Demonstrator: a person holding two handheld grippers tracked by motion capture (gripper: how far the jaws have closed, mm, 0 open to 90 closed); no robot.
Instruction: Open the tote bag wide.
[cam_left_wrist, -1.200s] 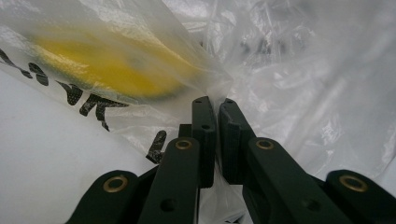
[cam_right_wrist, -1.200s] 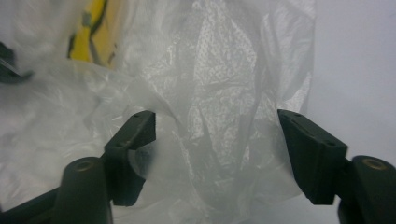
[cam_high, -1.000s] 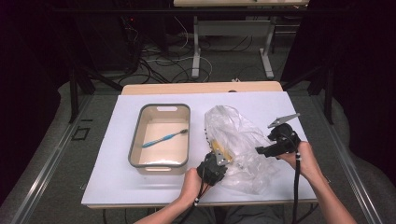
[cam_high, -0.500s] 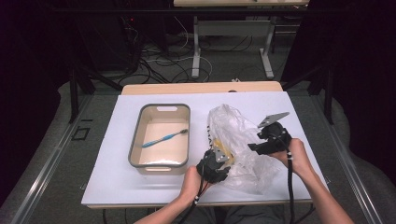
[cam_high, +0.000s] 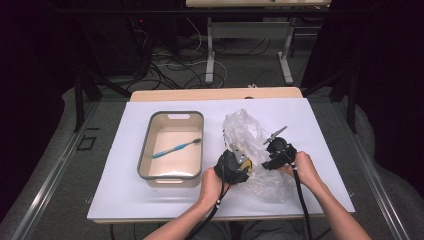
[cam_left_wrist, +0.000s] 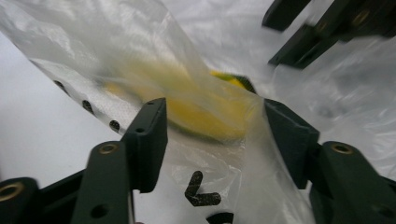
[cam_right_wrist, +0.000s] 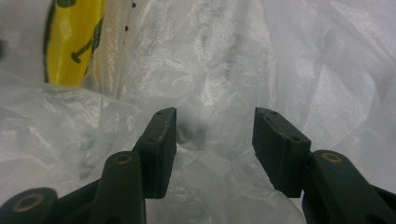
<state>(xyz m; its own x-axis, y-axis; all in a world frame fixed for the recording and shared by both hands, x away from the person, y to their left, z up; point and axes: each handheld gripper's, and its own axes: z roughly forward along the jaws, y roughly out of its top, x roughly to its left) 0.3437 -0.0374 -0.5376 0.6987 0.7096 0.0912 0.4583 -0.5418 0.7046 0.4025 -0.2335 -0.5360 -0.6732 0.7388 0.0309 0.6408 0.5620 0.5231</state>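
The plastic bag (cam_high: 252, 150) lies crumpled on the right half of the white table (cam_high: 125, 195), just right of the grey tub (cam_high: 145, 150) that holds your blue toothbrush (cam_high: 176, 148), which rests slantwise on the tub's pale floor. The bag is clear and thin, full of creases that catch the light, with a row of small punched holes along one edge and a black printed mark near your left jaws in the left gripper view. Through the film you can see a yellow packet (cam_left_wrist: 205, 109) with green and dark markings, blurred by the plastic over it. Your left gripper (cam_high: 234, 162) sits at the bag's near left edge; its jaws have just been opening and now stand apart, with a fold of the bag and the yellow packet between them, the film brushing the right jaw but neither pad pressing on it. Further right, your right gripper (cam_high: 274, 150) is over the middle of the bag, near the left one. Its jaws have just been closing, yet in the right gripper view they stand apart with wrinkled film (cam_right_wrist: 215, 93) beyond the gap, and nothing is pinched. The yellow packet shows at that view's upper left, well away from those jaws.
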